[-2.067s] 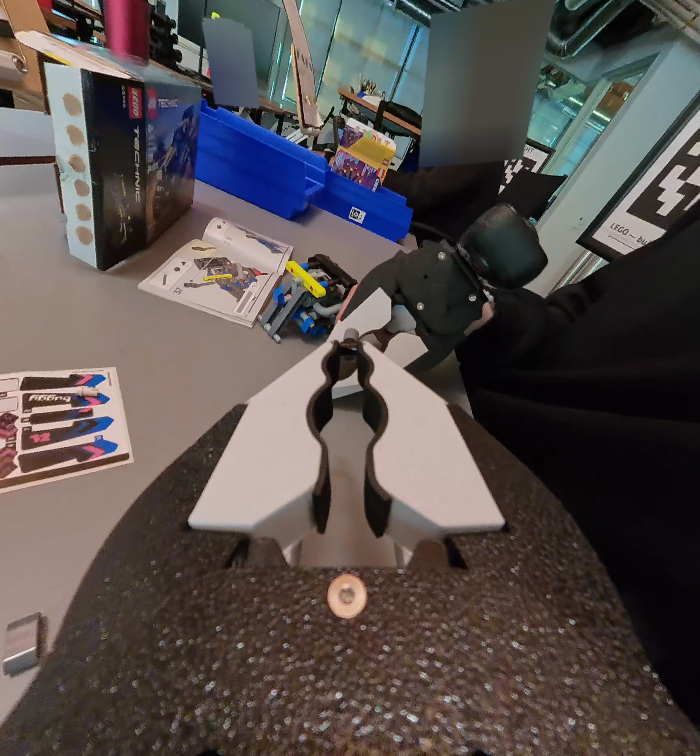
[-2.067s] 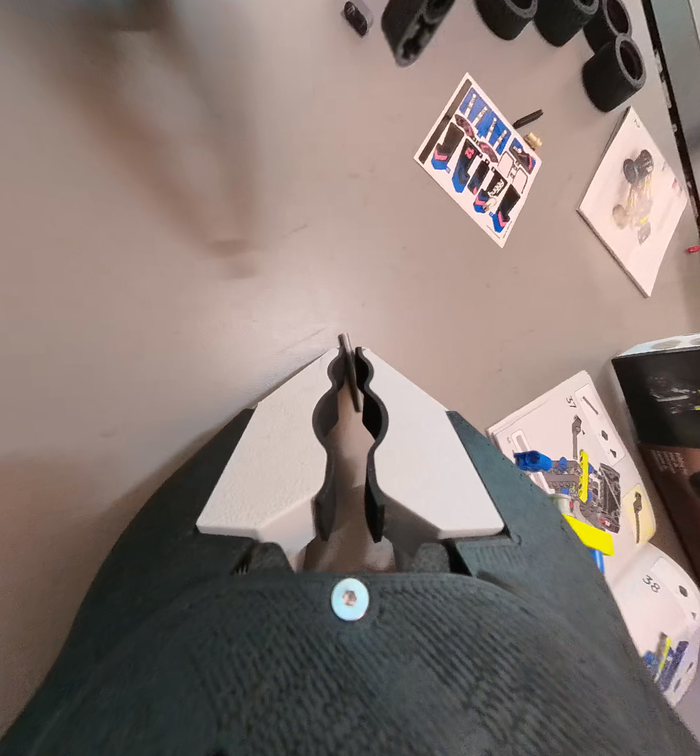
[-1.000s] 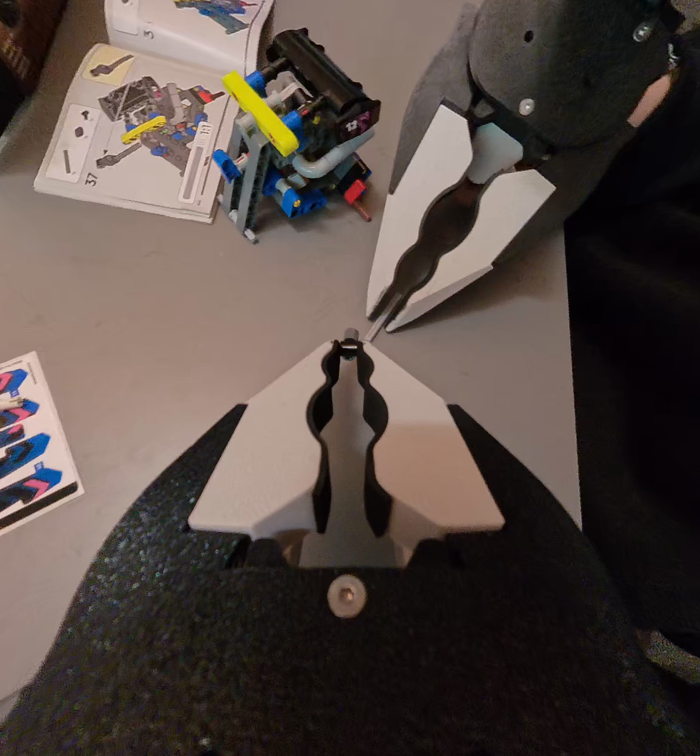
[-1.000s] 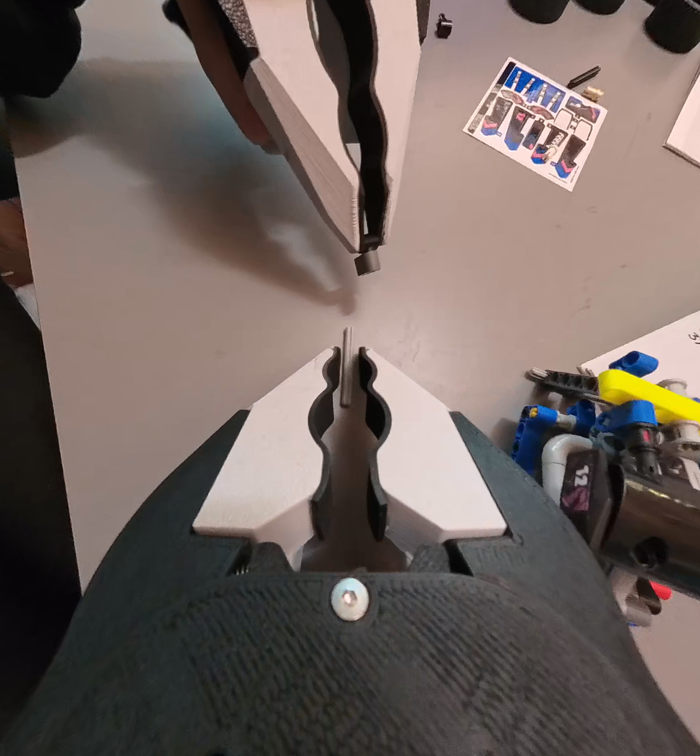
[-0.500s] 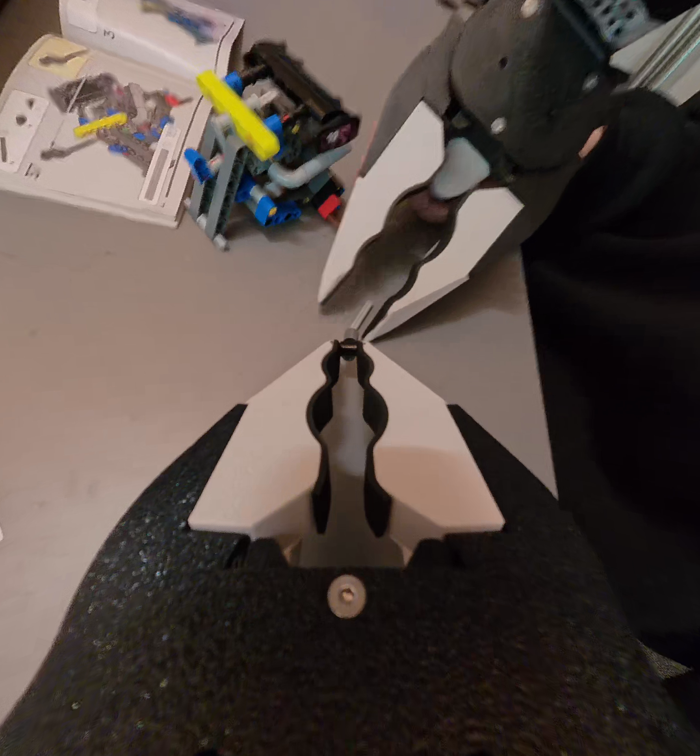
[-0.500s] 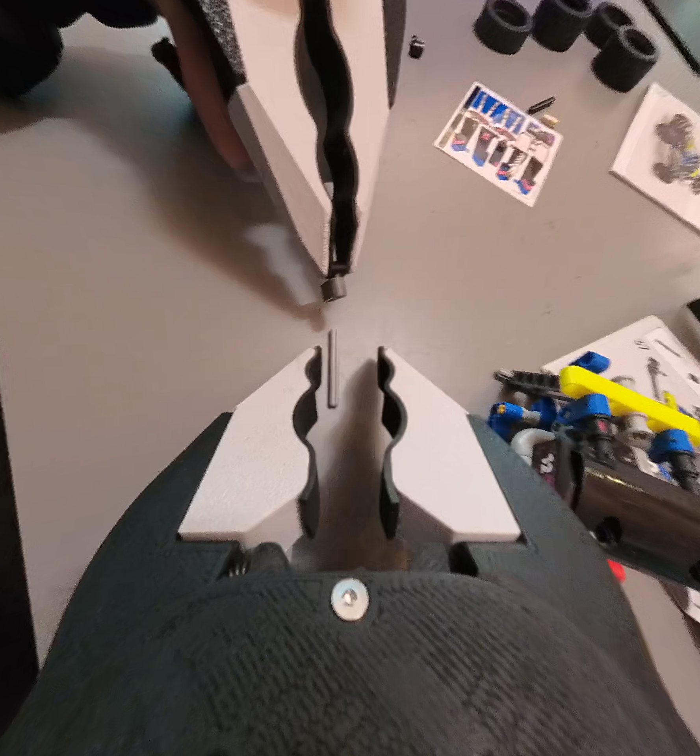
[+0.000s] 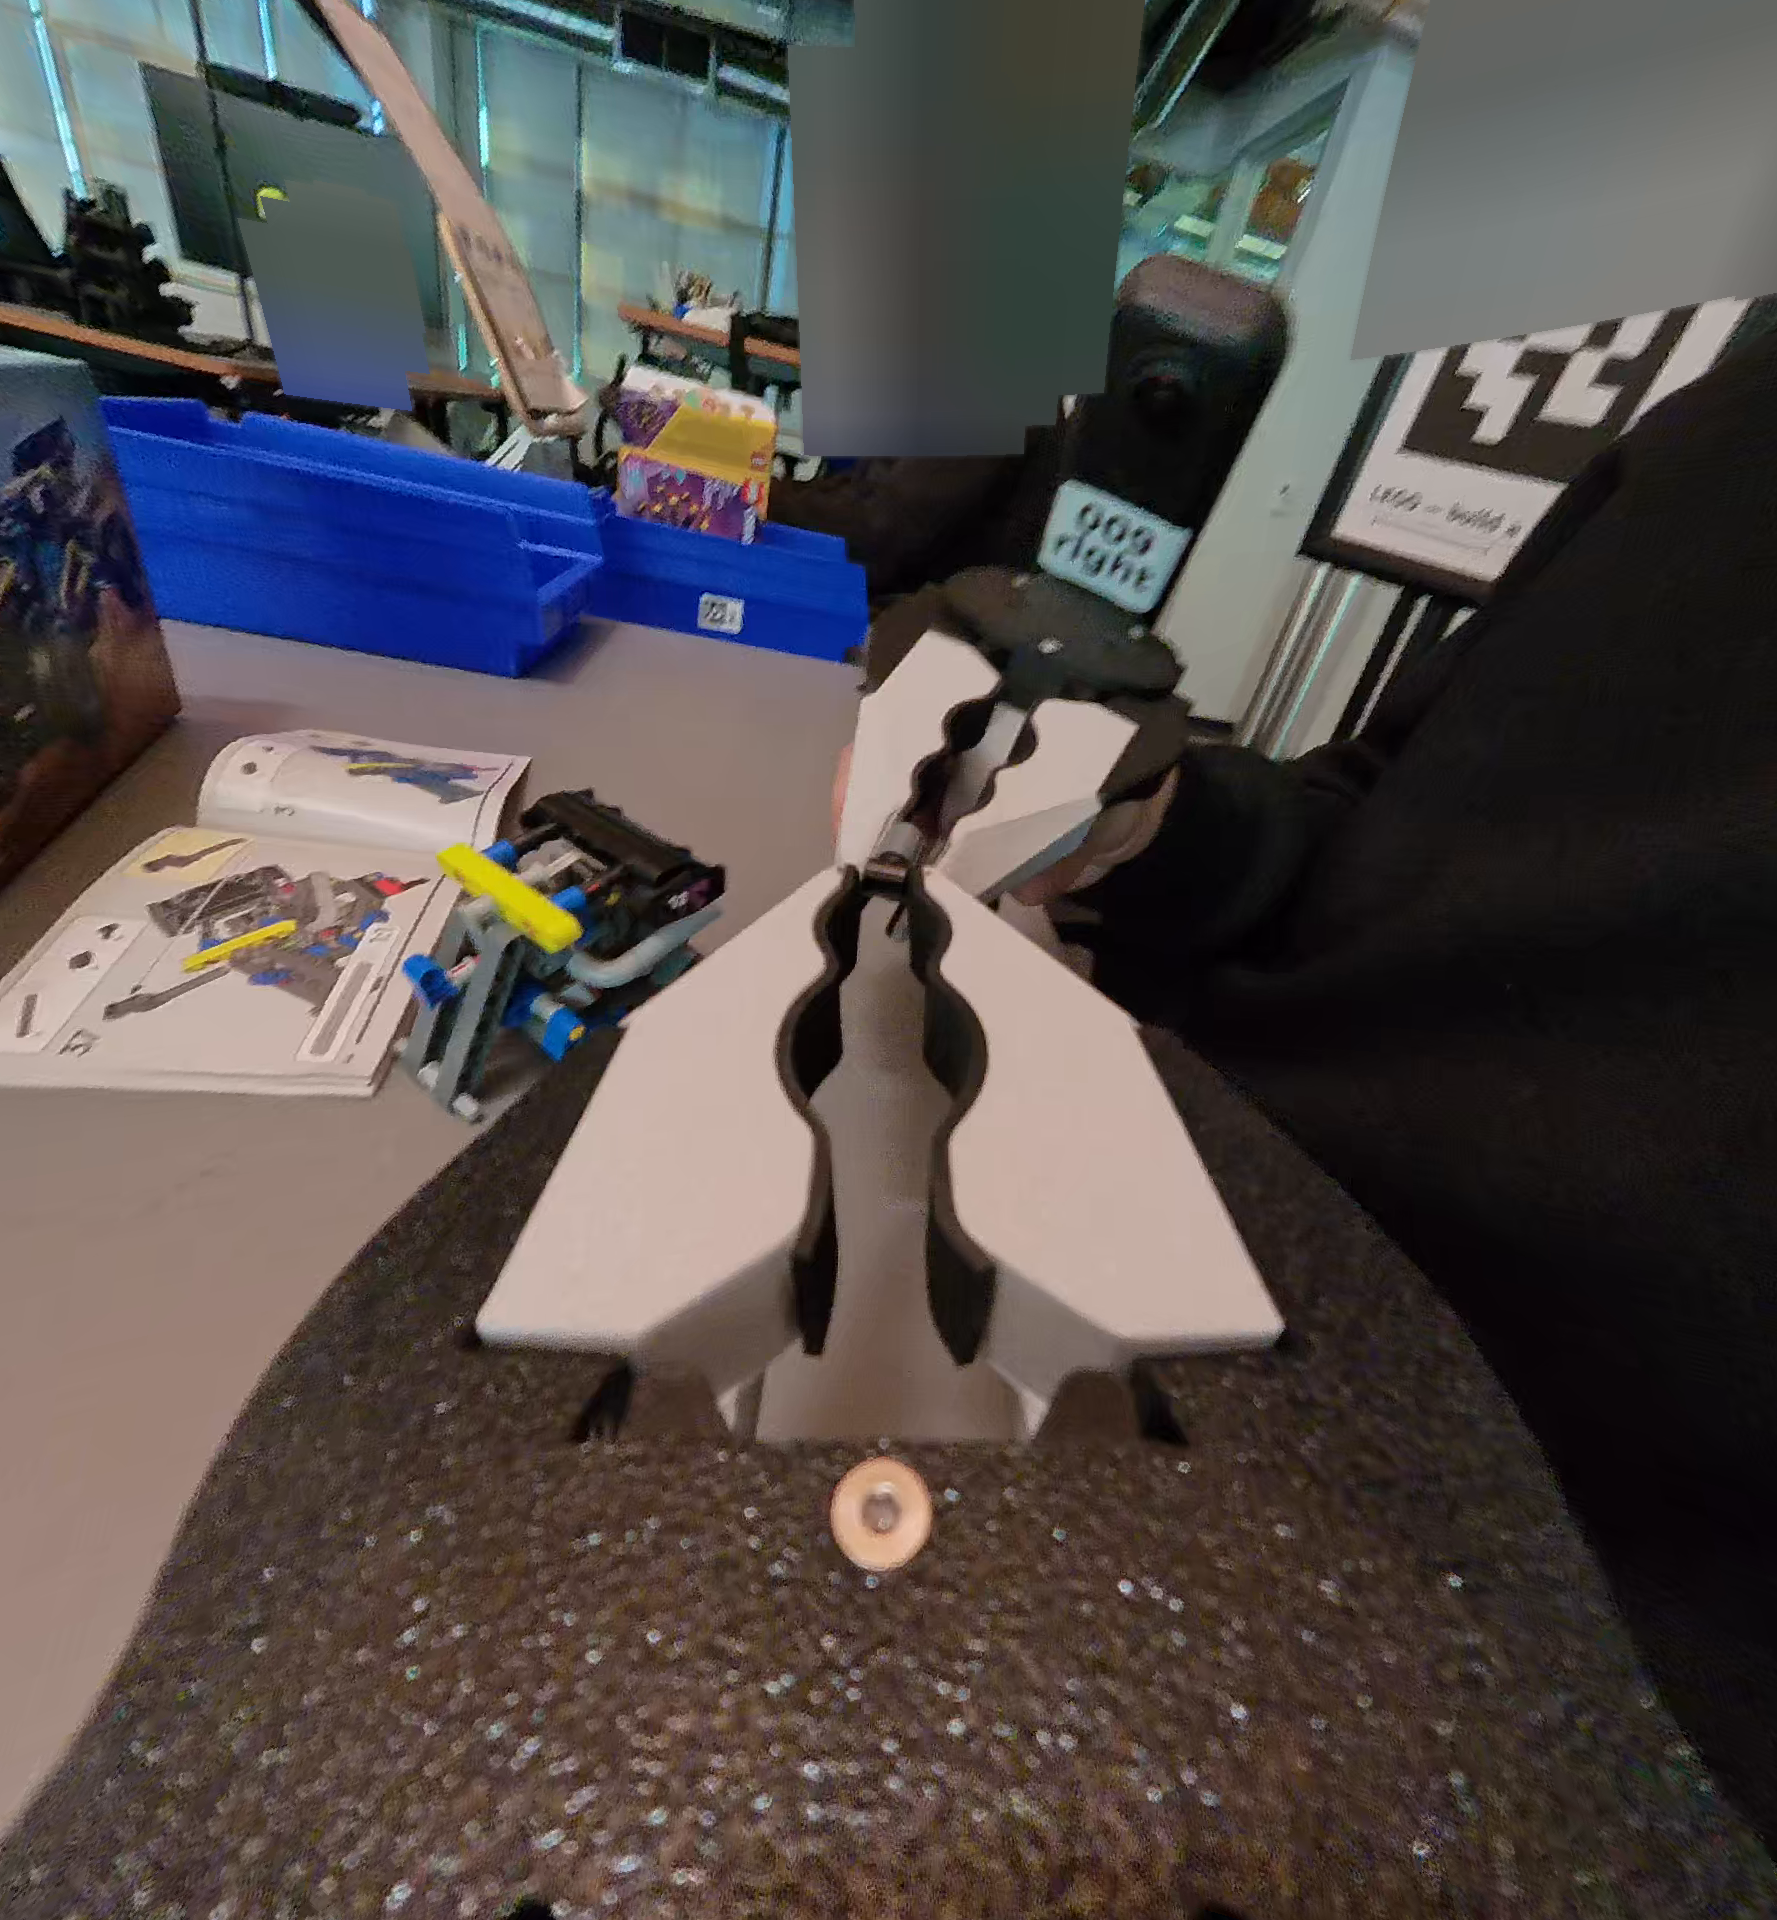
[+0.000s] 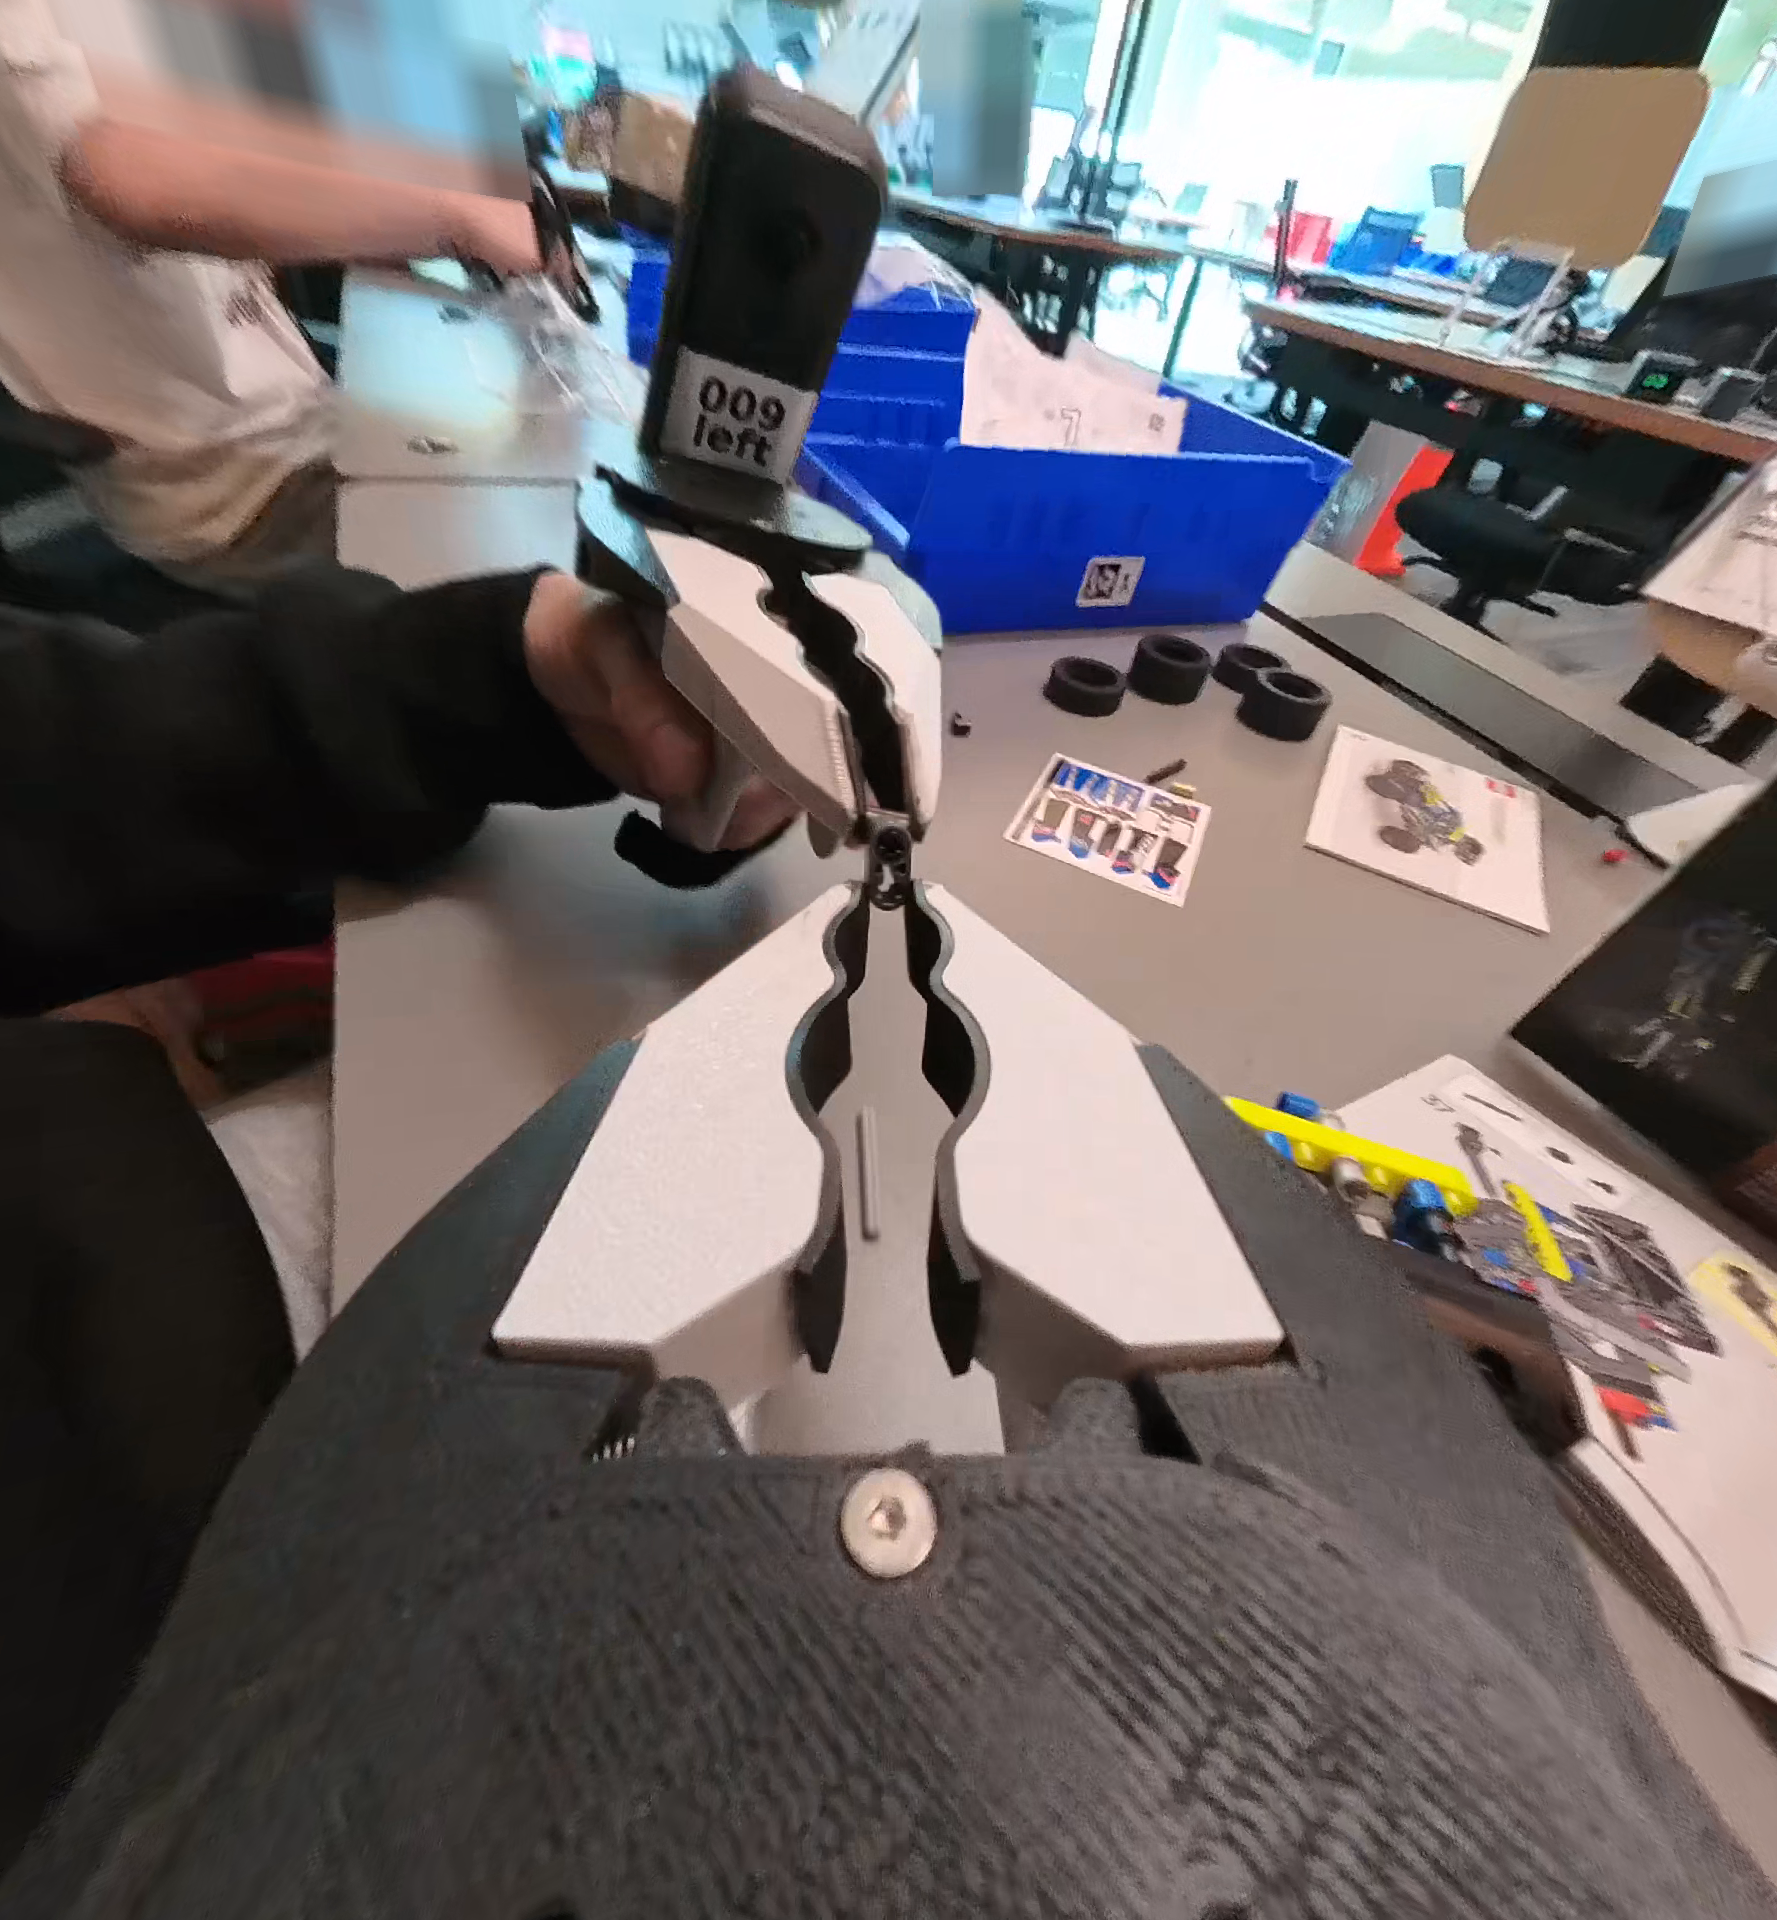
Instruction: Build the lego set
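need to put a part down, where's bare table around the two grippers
Bare grey table lies left of the right gripper, and between the sticker sheet and open manual. A thin grey axle lies under the right gripper. Crowded: the tyres and brick model.

Four black tyres [image 8: 1185, 681] — two booklets [image 8: 1424, 831].

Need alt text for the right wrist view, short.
Two handheld tools meet tip to tip above a grey table, both pinching one small dark connector piece: the right tool from below, the left tool from above. A thin grey axle lies on the table below.
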Tool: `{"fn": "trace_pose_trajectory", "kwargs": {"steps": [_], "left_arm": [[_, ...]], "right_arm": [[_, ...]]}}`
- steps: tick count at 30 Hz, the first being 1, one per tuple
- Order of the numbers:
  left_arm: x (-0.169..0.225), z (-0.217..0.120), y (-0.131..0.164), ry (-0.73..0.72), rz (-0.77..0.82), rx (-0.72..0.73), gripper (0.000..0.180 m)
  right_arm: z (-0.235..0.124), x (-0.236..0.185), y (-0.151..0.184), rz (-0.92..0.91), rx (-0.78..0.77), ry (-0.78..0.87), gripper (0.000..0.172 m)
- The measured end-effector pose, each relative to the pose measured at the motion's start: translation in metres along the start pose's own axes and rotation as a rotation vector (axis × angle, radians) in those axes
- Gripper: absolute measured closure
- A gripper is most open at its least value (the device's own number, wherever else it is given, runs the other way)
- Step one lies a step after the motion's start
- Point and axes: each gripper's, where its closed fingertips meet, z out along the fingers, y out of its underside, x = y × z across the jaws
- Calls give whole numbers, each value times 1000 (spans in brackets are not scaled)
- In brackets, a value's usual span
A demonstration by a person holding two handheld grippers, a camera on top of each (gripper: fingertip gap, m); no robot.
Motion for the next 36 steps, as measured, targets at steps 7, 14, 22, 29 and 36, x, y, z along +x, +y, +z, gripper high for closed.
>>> {"fn": "trace_pose_trajectory", "kwargs": {"steps": [7, 14, 22, 29, 36], "left_arm": [[-15, -1, 18, -258, 269, -311, 149], [-14, -2, 56, -363, 294, -590, 153], [-10, -12, 60, -477, 715, -662, 165], [-10, -15, 70, -499, 830, -725, 176], [1, -11, 45, -401, 701, -410, 176]], "right_arm": [[-5, 18, 36, -315, -330, 202, 168], [6, 9, 51, -584, -473, 211, 167], [18, -10, 54, -637, -494, 103, 167], [26, -15, 64, -674, -546, 70, 167], [21, -17, 46, -548, -304, 43, 162]]}}
